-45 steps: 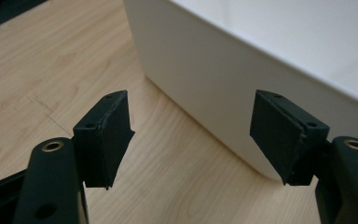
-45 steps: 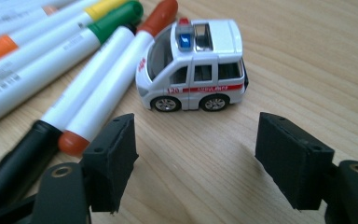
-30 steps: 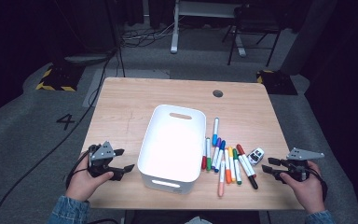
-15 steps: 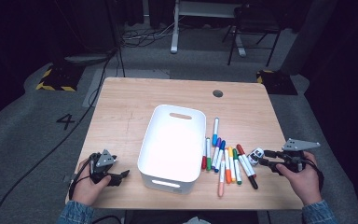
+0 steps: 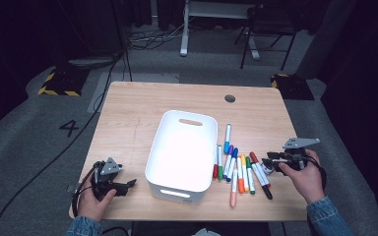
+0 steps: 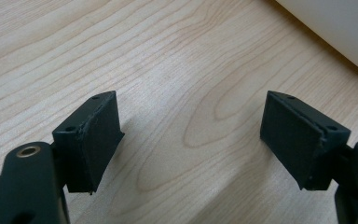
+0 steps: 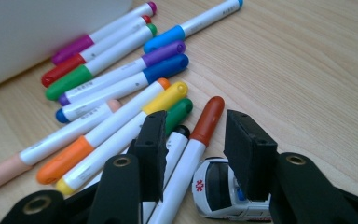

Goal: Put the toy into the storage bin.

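Surface: light wood table (image 5: 142,113) | room: dark, grey floor (image 5: 39,123) | left gripper (image 6: 191,140) fingers open, empty | right gripper (image 7: 193,154) fingers closing, nothing gripped

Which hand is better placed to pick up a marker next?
The right: its hand-held gripper hangs over the red-capped marker in the pile, jaws closing around it. The left hand-held gripper sits across the white bin.
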`<state>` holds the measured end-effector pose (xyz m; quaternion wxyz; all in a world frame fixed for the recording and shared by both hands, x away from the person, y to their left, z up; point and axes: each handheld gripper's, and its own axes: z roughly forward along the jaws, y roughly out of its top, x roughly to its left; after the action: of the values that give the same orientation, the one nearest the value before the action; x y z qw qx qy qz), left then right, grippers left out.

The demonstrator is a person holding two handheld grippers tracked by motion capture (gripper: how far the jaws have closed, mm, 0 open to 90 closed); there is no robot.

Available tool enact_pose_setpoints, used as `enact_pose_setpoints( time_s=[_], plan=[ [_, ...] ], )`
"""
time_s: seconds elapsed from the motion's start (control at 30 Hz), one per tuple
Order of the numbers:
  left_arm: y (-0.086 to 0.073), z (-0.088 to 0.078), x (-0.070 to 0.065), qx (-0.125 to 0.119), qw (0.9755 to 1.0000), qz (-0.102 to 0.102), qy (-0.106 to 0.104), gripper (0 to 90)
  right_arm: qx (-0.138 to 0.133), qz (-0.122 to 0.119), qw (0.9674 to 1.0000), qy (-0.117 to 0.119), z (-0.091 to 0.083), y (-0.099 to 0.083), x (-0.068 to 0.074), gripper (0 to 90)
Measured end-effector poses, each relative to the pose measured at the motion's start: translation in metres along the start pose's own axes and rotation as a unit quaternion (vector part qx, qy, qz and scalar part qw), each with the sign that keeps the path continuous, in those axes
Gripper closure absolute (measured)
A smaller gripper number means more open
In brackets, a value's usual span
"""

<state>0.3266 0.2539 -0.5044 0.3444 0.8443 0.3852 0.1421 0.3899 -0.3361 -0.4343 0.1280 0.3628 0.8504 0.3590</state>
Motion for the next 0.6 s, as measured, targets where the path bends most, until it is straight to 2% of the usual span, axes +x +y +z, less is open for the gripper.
enact_pose_setpoints(
  time_s=[0.27, 0.33, 0.43, 0.6],
  plan=[
    [0.000, 0.000, 0.000, 0.002, 1.0000, 0.000, -0.001, 19.8, 0.021, 0.001, 0.9997, -0.012, 0.023, 0.003, -0.002, 58.7],
    [0.000, 0.000, 0.001, 0.001, 1.0000, 0.003, -0.002, 19.5, 0.027, -0.002, 0.9993, -0.025, 0.025, 0.004, -0.002, 58.6],
    [0.001, 0.001, 0.001, 0.002, 1.0000, 0.002, -0.003, 18.8, 0.029, 0.011, 0.9987, -0.042, 0.030, 0.006, 0.000, 58.7],
    [0.001, 0.001, 0.001, 0.002, 1.0000, 0.002, -0.003, 18.7, 0.047, 0.015, 0.9972, -0.055, 0.036, 0.013, 0.001, 58.7]
  ],
)
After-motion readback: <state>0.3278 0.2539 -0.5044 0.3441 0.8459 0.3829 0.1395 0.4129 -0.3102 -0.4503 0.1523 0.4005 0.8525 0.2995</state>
